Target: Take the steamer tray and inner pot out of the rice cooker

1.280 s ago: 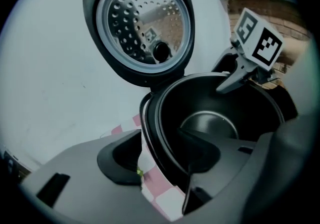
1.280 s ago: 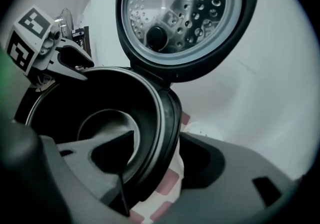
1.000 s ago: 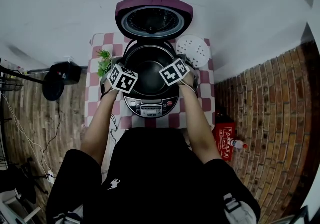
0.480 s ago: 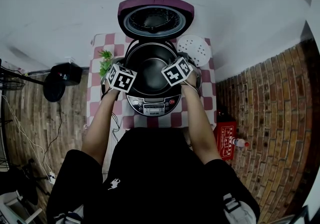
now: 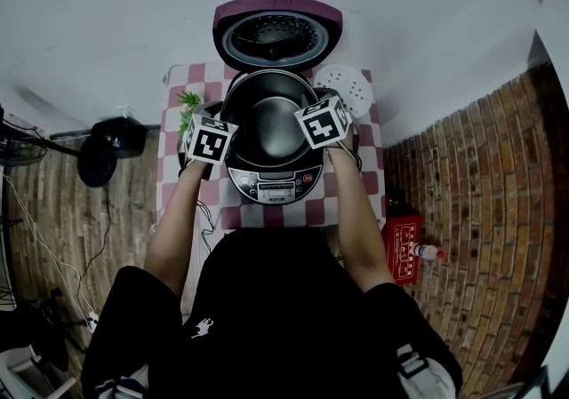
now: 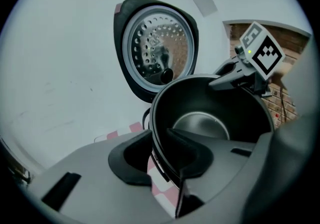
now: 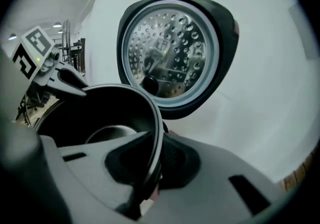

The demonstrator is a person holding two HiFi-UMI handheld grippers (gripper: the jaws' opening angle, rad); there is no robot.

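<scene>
The black inner pot (image 5: 267, 117) hangs raised above the rice cooker (image 5: 272, 187), whose lid (image 5: 277, 33) stands open behind. My left gripper (image 5: 221, 117) has the pot's left rim (image 6: 157, 133) between its pads, one outside and one inside, and its jaws are closing on it. My right gripper (image 5: 317, 107) grips the right rim (image 7: 156, 133) the same way, its jaws closing too. The white perforated steamer tray (image 5: 345, 88) lies on the table to the cooker's right. The pot (image 6: 210, 113) looks empty inside.
The cooker stands on a small red-and-white checked table (image 5: 173, 184) against a white wall. A small green plant (image 5: 188, 104) sits at the table's left edge. A black fan (image 5: 107, 139) stands on the floor to the left, a red crate (image 5: 400, 244) to the right.
Both grippers have closed on the pot's rim and risen, lifting the inner pot up out of the cooker body.
</scene>
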